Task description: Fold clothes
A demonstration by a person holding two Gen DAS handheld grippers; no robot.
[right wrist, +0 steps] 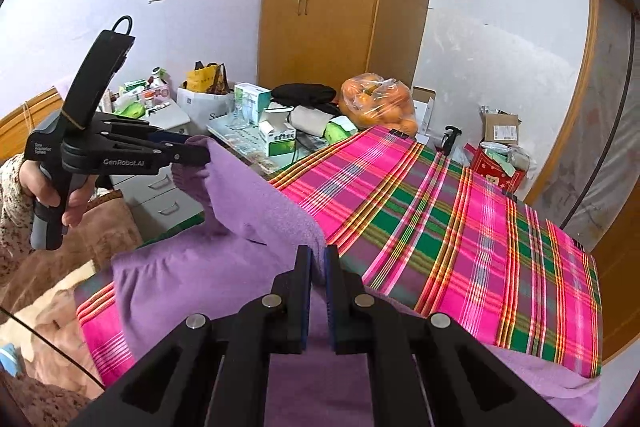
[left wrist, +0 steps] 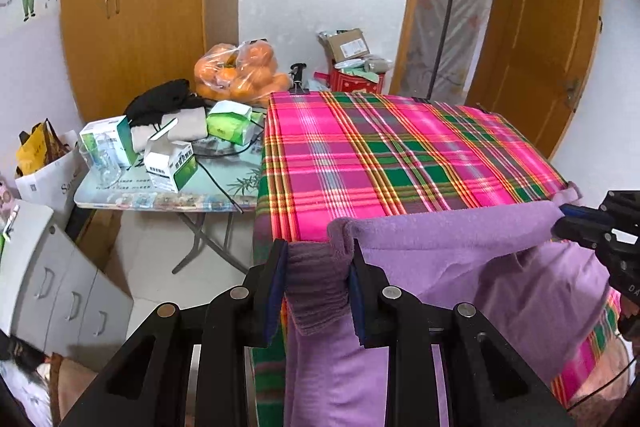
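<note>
At the near edge of the plaid table (left wrist: 400,155), I see the purple garment (left wrist: 440,239) stretched left-to-right, left gripper (left wrist: 318,279) and right gripper (right wrist: 319,291) both clamped on it.

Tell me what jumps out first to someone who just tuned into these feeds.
The pink-and-green plaid cloth over the table dominates both views. Across its near edge hangs a purple garment, stretched between the left tool and the right tool. Behind, a bag of oranges sits on a cluttered side table.
</note>
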